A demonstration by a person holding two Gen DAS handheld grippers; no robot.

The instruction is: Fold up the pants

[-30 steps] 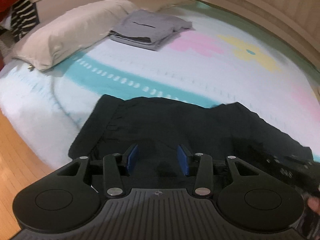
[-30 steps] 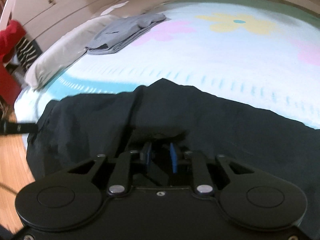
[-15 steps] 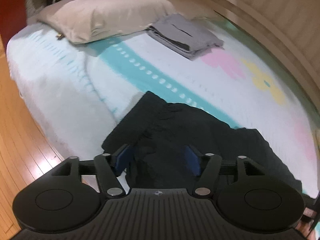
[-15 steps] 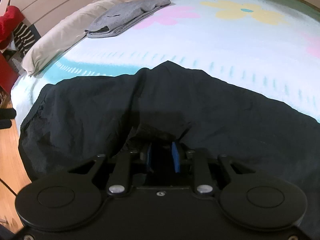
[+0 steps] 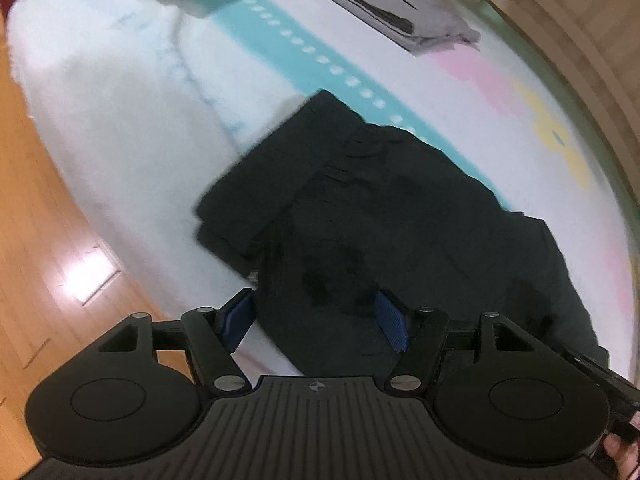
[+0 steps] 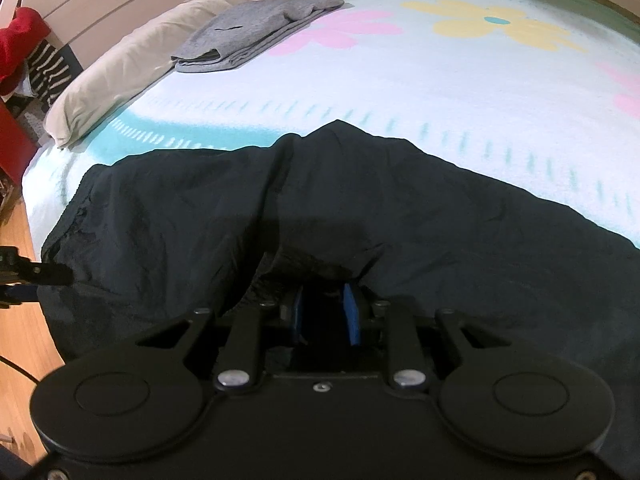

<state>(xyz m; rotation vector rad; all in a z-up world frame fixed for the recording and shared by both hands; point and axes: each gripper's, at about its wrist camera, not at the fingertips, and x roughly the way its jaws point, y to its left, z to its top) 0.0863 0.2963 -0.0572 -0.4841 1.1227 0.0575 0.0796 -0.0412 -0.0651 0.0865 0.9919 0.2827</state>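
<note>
Black pants (image 5: 400, 208) lie spread near the front edge of the bed; they also fill the middle of the right wrist view (image 6: 360, 208). My left gripper (image 5: 316, 316) is open, its blue pads either side of the pants' near edge by the waistband end. My right gripper (image 6: 326, 312) is shut on a bunched fold of the pants, which drapes over its fingers. The left gripper's tip shows at the far left of the right wrist view (image 6: 44, 274), at the pants' edge.
Folded grey clothes (image 5: 400, 12) (image 6: 256, 36) lie at the back of the bed beside a beige pillow (image 6: 132, 68). The blanket (image 6: 440, 80) has flower prints. Wooden floor (image 5: 48, 272) runs left of the bed edge. Red and striped clothes (image 6: 24, 48) hang far left.
My left gripper has swung left and tilted down over the bed edge and opened wider around the pants' edge. My right gripper stays shut on the pants, hardly moved.
</note>
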